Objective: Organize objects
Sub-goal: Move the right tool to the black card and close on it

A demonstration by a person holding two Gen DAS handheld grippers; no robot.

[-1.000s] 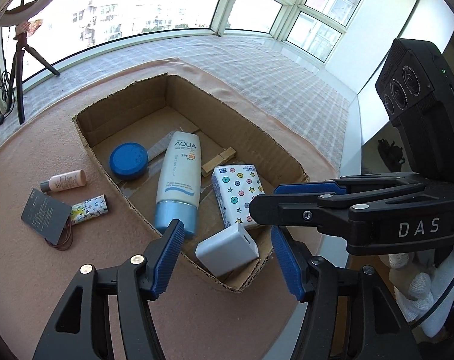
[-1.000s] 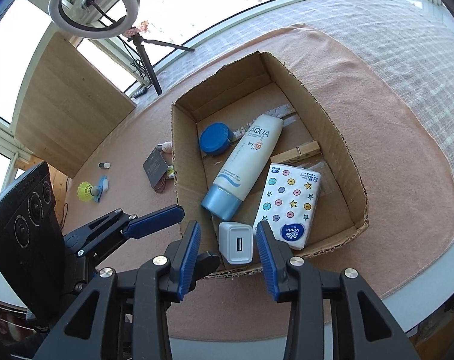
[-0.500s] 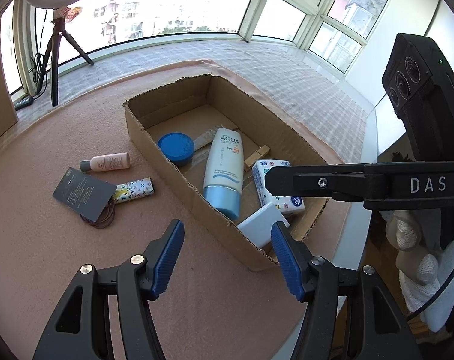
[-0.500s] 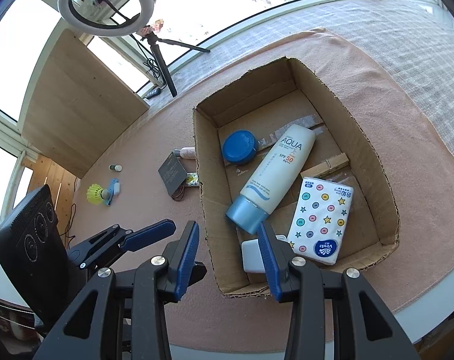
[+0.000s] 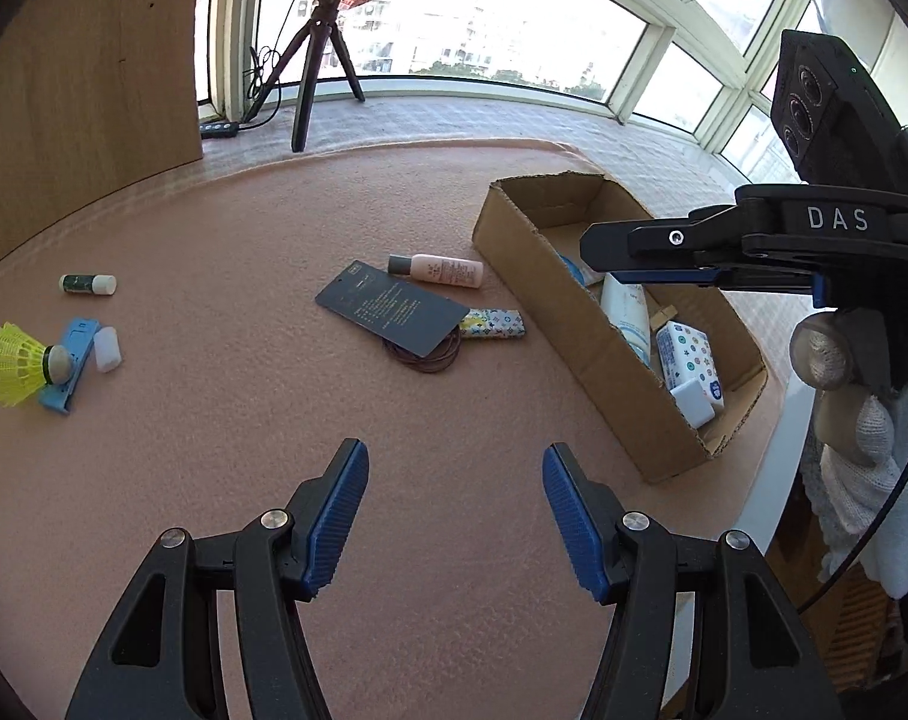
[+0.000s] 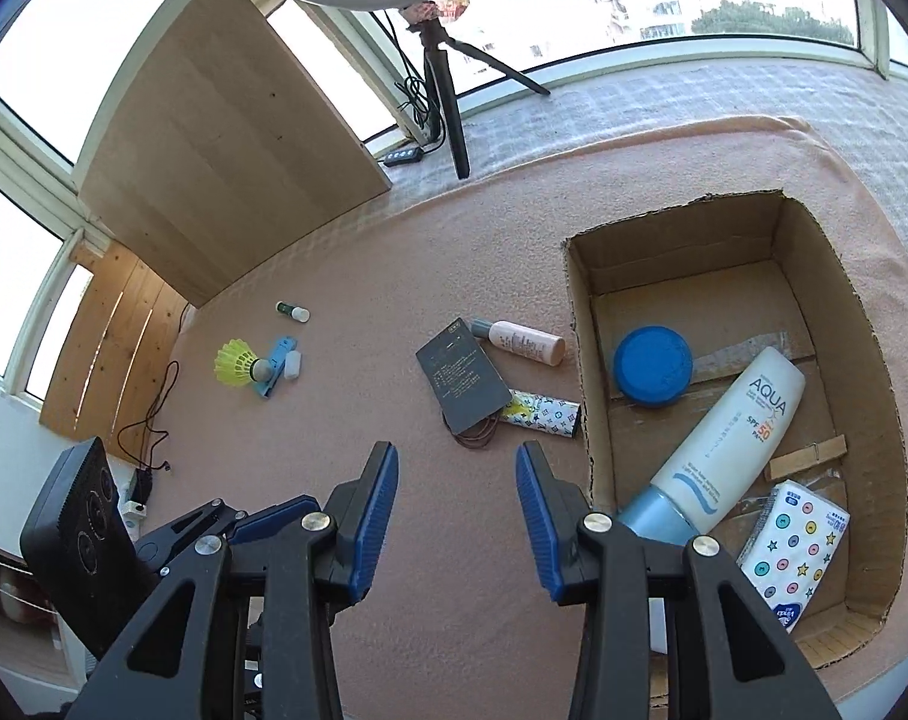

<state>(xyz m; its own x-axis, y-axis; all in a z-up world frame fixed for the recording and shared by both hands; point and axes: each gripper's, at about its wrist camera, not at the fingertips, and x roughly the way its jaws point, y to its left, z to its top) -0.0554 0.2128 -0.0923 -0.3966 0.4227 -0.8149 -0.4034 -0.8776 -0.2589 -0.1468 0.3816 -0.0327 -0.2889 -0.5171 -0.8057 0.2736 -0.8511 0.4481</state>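
Cardboard box (image 6: 580,324) lies right of the right gripper (image 6: 457,510)'s released, empty fingers, its blue lid (image 6: 653,365) and sunscreen bottle (image 6: 736,438) fully shown only here. Left gripper (image 5: 455,519), fingers also released and empty, alone shows the gloved hand (image 5: 856,396); the dark card (image 5: 387,313) lies ahead on the counter (image 5: 213,420).

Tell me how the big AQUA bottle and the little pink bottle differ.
The AQUA bottle is white with a light blue cap and lies inside the cardboard box; the pink bottle has a grey cap and lies outside it on the pink mat, beside a dark card. The AQUA bottle looks far bigger. Both lie on their sides, untouched.
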